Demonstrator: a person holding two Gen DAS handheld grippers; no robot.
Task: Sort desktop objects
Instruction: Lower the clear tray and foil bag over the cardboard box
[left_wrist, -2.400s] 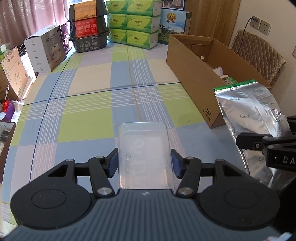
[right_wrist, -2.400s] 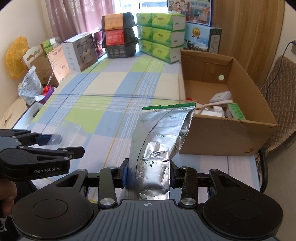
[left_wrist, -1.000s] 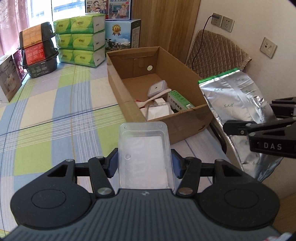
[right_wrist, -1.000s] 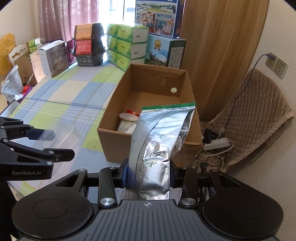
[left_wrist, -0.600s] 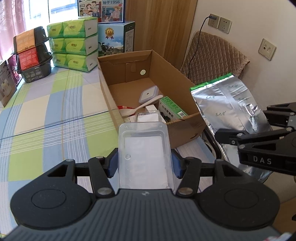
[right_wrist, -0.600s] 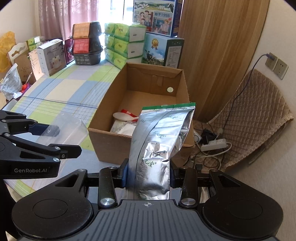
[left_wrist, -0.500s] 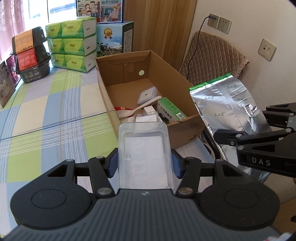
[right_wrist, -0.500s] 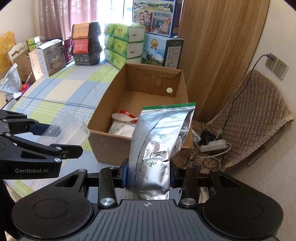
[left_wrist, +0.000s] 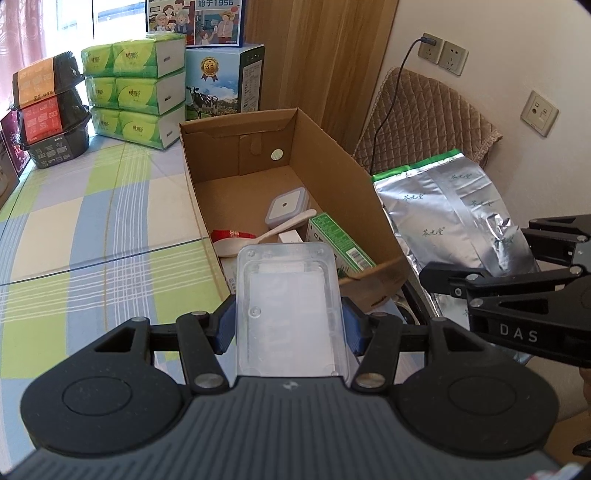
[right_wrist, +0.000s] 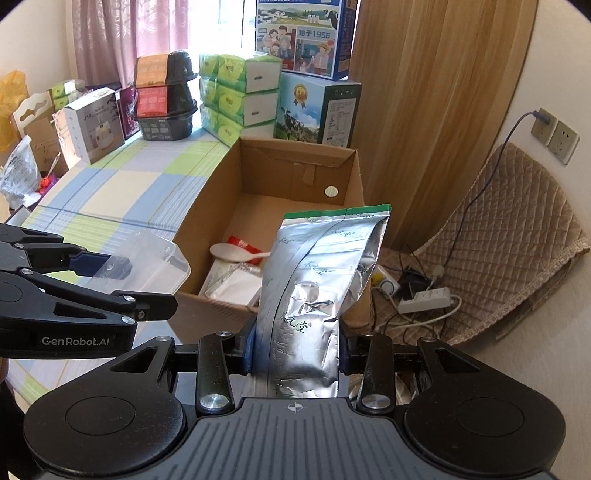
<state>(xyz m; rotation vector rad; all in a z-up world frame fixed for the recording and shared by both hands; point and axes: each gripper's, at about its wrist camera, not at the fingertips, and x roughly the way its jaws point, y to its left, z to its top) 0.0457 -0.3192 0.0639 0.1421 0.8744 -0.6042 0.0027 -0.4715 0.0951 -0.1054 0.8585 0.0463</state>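
Delivery step: left tool (left_wrist: 288, 325) grips clear tray (left_wrist: 290, 306), right tool (right_wrist: 295, 350) grips foil pouch (right_wrist: 317, 288); next, lower both into cardboard box (left_wrist: 229, 206).

Both grippers are pretty much twins: a ribbed dark grey housing at the bottom with a little crosshair mark in the middle, and a matte black round disc on each side. Black link arms with shiny silver screws run in to blue finger pads (left_wrist: 225, 326). From the side, the left gripper (right_wrist: 122, 267) shows "GenRobot.AI" in pale letters, and the right gripper (left_wrist: 480, 266) has "DAS" printed on its black body, plus small silver rivets.
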